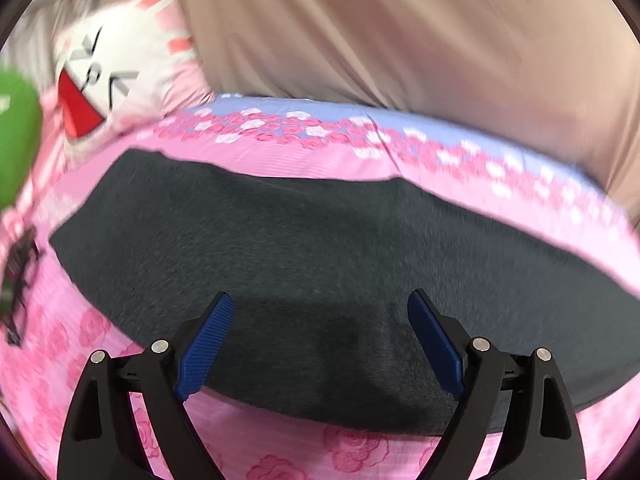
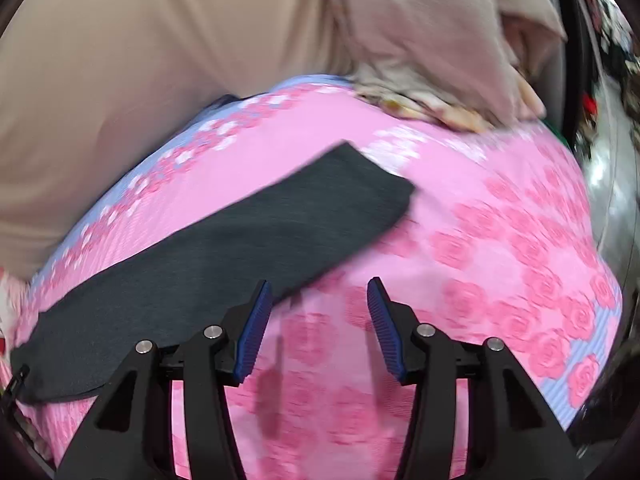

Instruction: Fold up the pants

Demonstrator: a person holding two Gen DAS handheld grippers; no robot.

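Note:
Dark grey pants point(image 1: 320, 256) lie flat on a pink rose-print bedsheet point(image 1: 280, 156), stretched from left to right. In the right wrist view the pants point(image 2: 224, 248) run as a long strip from lower left to a leg end at upper centre. My left gripper point(image 1: 320, 300) is open and empty, hovering over the near edge of the pants. My right gripper point(image 2: 320, 286) is open and empty, over the sheet point(image 2: 480, 240) just right of the pants' near edge.
A beige curtain or cover point(image 1: 400, 32) hangs behind the bed. A cartoon rabbit pillow point(image 1: 120, 64) and a green object point(image 1: 16, 132) sit at the left. A beige pillow point(image 2: 440, 40) lies at the far right; dark clutter point(image 2: 612, 60) stands beyond the bed edge.

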